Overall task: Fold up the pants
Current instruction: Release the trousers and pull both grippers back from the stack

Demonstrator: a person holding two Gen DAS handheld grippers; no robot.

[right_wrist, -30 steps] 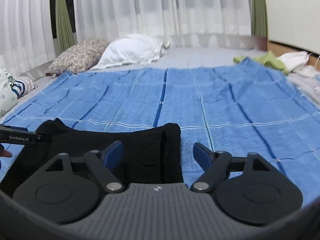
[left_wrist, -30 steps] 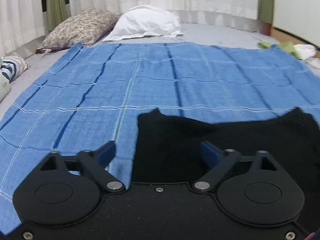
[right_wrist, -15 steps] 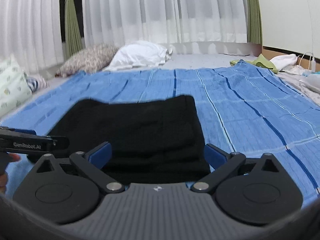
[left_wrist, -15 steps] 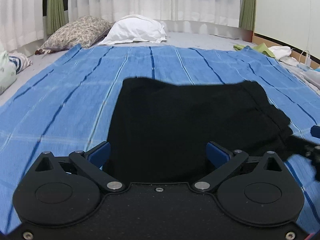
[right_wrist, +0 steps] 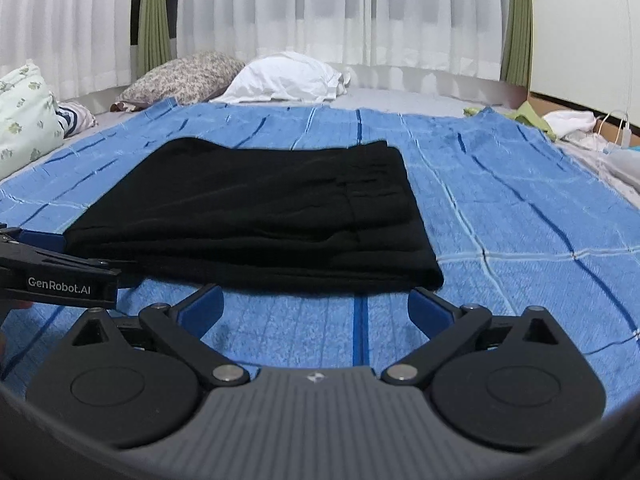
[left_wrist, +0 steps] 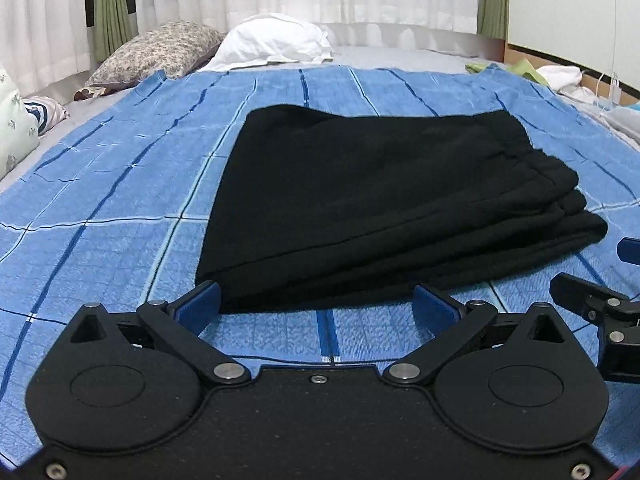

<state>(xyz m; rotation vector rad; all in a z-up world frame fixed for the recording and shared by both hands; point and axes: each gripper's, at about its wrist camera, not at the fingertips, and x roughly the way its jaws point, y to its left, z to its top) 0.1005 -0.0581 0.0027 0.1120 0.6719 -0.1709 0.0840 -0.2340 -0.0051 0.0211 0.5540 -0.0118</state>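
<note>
The black pants point(left_wrist: 360, 196) lie folded in a flat stack of layers on the blue checked blanket point(left_wrist: 120, 184); they also show in the right wrist view point(right_wrist: 256, 208). My left gripper point(left_wrist: 316, 304) is open and empty, just in front of the stack's near edge. My right gripper point(right_wrist: 314, 306) is open and empty, just short of the stack's near right corner. The left gripper's body shows at the left edge of the right wrist view point(right_wrist: 56, 276), and the right gripper's at the right edge of the left wrist view point(left_wrist: 600, 312).
A floral pillow point(left_wrist: 156, 50) and a white pillow point(left_wrist: 276, 42) lie at the far end by the curtains. Patterned bedding point(right_wrist: 28, 120) sits at the left. Green and white clothes point(right_wrist: 560, 120) and a cable lie at the right edge.
Both grippers have pulled back from the pants and away from the blanket. The pants, earlier close under the fingers, now lie folded and free in front of both grippers.
</note>
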